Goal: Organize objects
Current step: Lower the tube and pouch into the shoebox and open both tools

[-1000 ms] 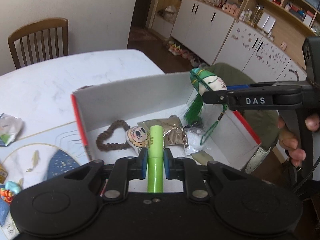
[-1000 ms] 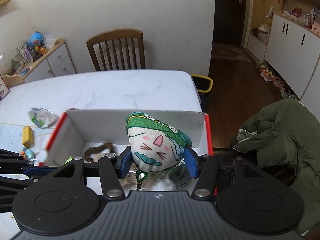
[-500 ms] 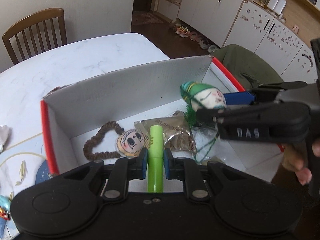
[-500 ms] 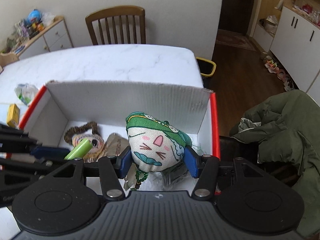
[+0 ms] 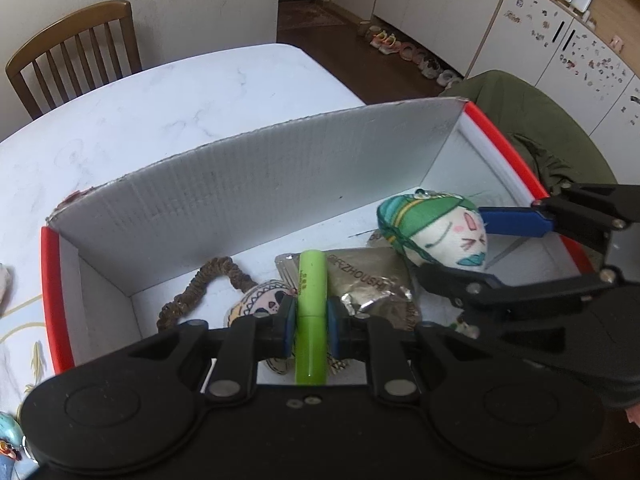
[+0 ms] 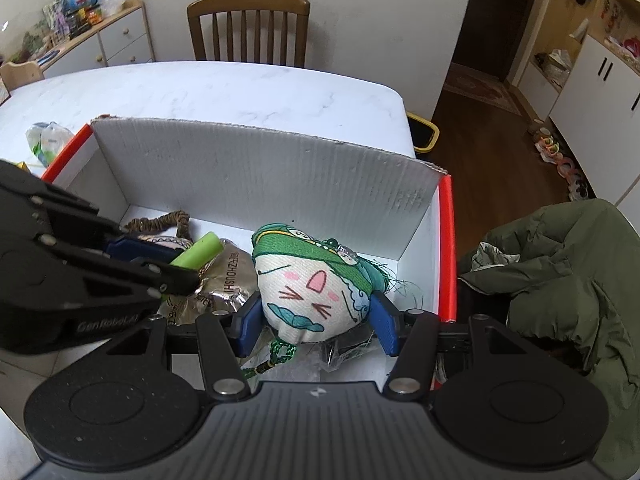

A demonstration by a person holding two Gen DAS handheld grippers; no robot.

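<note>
Plush sachet [image 6: 316, 280], cream with a drawn face and a green striped cap, sits low inside the white cardboard box [image 5: 248, 184], toward its 3 o'clock end in the left wrist view. The right tongs [image 6: 316, 320] are clamped on the plush sachet, one blue pad on each flank; a green beaded cord [image 6: 280, 352] hangs from under it at 6 o'clock. Whether the sachet touches the box floor I cannot tell.

The left tongs [image 5: 311, 326] are clamped on a lime-green tube [image 5: 311, 304], which points toward 12 o'clock over the box interior. Beneath the tube lie a crinkled foil packet [image 5: 368, 276] and a flat round charm with a cartoon face [image 5: 260, 304]; a brown scrunchie-like loop [image 5: 200, 292] lies at 10 o'clock from the tongs, against the back wall's foot. The foil packet is just beside the sachet, at its 9 o'clock in the right wrist view.

The box has red outer edges and stands on a white marbled bench [image 6: 224, 88]. A wooden chair [image 6: 248, 28] stands at the bench's far side at 12 o'clock. A dark green jacket [image 6: 560, 280] lies at 3 o'clock, off the bench. A crumpled wrapper [image 6: 46, 140] rests on the bench at 10 o'clock, outside the box.
</note>
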